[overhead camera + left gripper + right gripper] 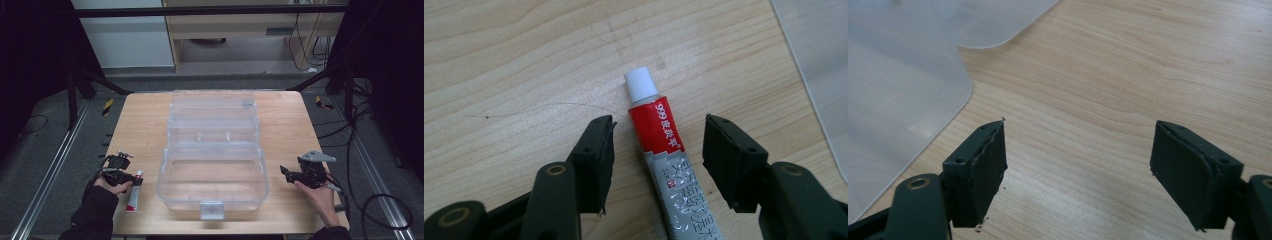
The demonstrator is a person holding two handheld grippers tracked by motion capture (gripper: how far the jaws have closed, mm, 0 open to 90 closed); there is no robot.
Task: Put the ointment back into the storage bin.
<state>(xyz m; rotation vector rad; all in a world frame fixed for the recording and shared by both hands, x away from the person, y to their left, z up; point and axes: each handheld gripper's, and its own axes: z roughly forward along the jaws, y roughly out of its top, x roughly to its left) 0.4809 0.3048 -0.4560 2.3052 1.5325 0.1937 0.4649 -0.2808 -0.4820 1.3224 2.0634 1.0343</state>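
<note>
A small tube of ointment (664,150) with a white cap, a red band and a grey body lies flat on the wooden table (145,125), near its front left corner. My left gripper (660,120) is lowered over the tube (134,195), one jaw on each side of it. Bare wood shows between each pad and the tube, so the gripper (131,178) is open. A large clear plastic box (165,170) stands in the middle of the table. My right gripper (1080,124) hovers open over bare wood to the right of the box (898,90), empty. Its jaws (284,172) point toward the box.
The box has a grey latch (211,210) at its front edge and tiered clear trays behind. Its corner (819,50) lies just right of the tube. Black frame bars and cables (350,135) surround the table on the floor.
</note>
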